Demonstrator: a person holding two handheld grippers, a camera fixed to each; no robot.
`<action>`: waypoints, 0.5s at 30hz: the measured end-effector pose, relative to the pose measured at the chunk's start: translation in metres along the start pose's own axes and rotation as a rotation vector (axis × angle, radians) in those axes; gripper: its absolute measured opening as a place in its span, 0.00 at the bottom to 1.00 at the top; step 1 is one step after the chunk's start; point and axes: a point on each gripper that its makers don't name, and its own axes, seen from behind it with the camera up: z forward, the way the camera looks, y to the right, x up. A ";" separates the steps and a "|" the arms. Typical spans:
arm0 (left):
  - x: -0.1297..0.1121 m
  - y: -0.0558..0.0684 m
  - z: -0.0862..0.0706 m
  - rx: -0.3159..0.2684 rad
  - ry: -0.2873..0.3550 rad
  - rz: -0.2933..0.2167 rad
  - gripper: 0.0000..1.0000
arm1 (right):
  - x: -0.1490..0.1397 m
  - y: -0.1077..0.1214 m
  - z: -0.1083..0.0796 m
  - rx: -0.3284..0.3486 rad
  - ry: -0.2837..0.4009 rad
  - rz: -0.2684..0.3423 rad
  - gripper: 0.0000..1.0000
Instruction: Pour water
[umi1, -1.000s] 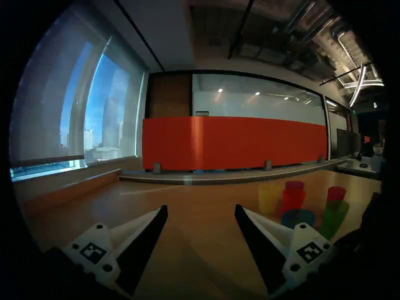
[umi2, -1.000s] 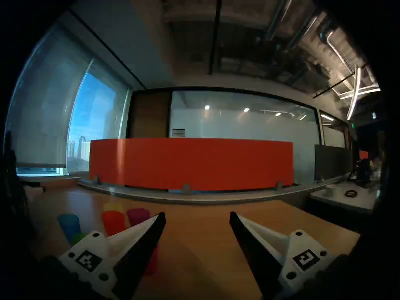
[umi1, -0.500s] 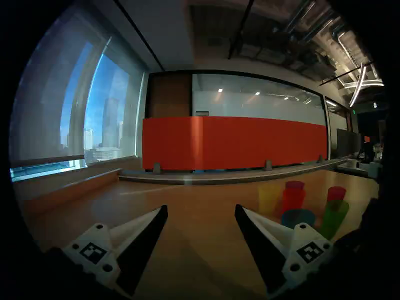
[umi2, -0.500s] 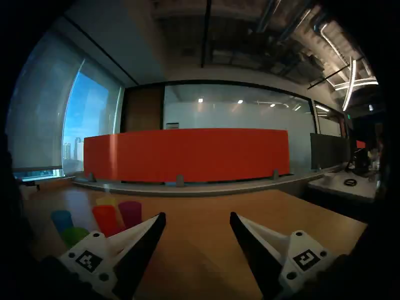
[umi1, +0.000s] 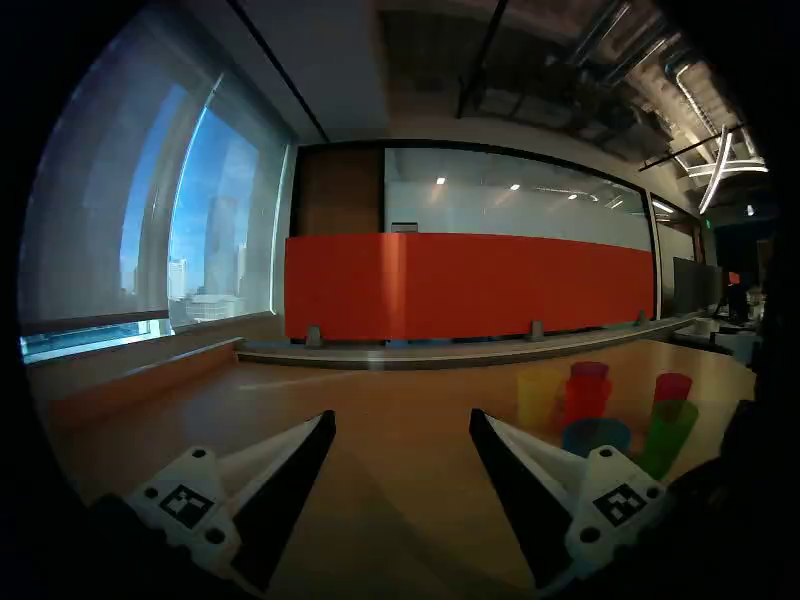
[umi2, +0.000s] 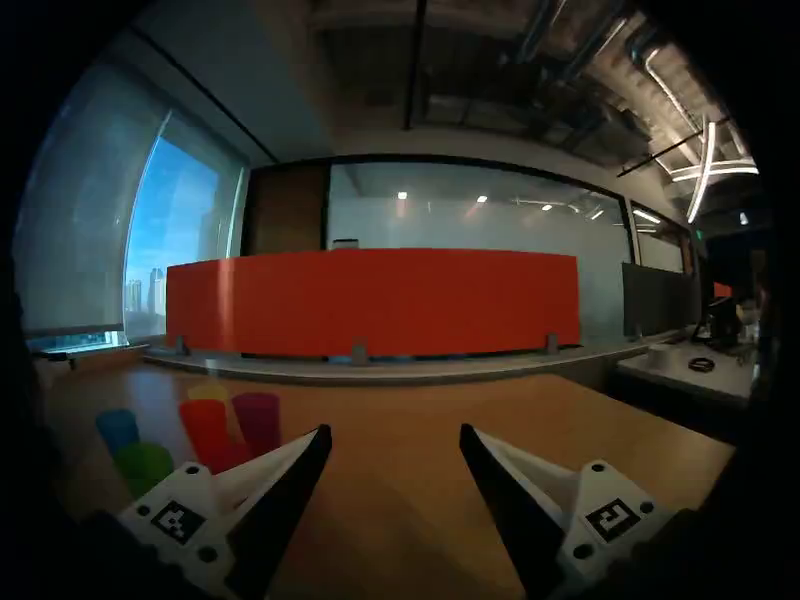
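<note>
Several coloured plastic cups stand grouped on the wooden table (umi1: 400, 420). In the left gripper view they sit to the right: a yellow cup (umi1: 537, 398), a red cup (umi1: 586, 397), a blue cup (umi1: 596, 436), a green cup (umi1: 668, 434) and a dark red cup (umi1: 673, 387). My left gripper (umi1: 402, 428) is open above the table, left of the cups, with nothing between its fingers. In the right gripper view the cups are at the lower left: blue cup (umi2: 118, 430), green cup (umi2: 144, 467), red cup (umi2: 208, 430), purple cup (umi2: 259, 420). My right gripper (umi2: 395, 441) is open and empty, right of them.
An orange divider panel (umi1: 470, 285) runs along the table's far edge, with a glass wall behind it. Large windows (umi1: 190, 235) fill the left side. Another desk with a monitor (umi2: 660, 325) and small items stands at the far right.
The right gripper view has lifted and shifted, so the cups show more fully and a little lower-left of its left finger. The left gripper has stayed still.
</note>
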 end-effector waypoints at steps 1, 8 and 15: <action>0.000 0.000 0.000 0.000 0.000 0.000 1.00 | 0.000 0.000 0.000 -0.001 -0.001 -0.002 0.99; 0.000 0.000 0.000 0.000 0.000 0.000 1.00 | 0.000 -0.002 0.000 -0.001 -0.002 -0.009 0.99; 0.000 0.000 0.001 0.000 0.000 0.000 1.00 | 0.000 -0.003 -0.002 0.003 -0.003 -0.008 0.99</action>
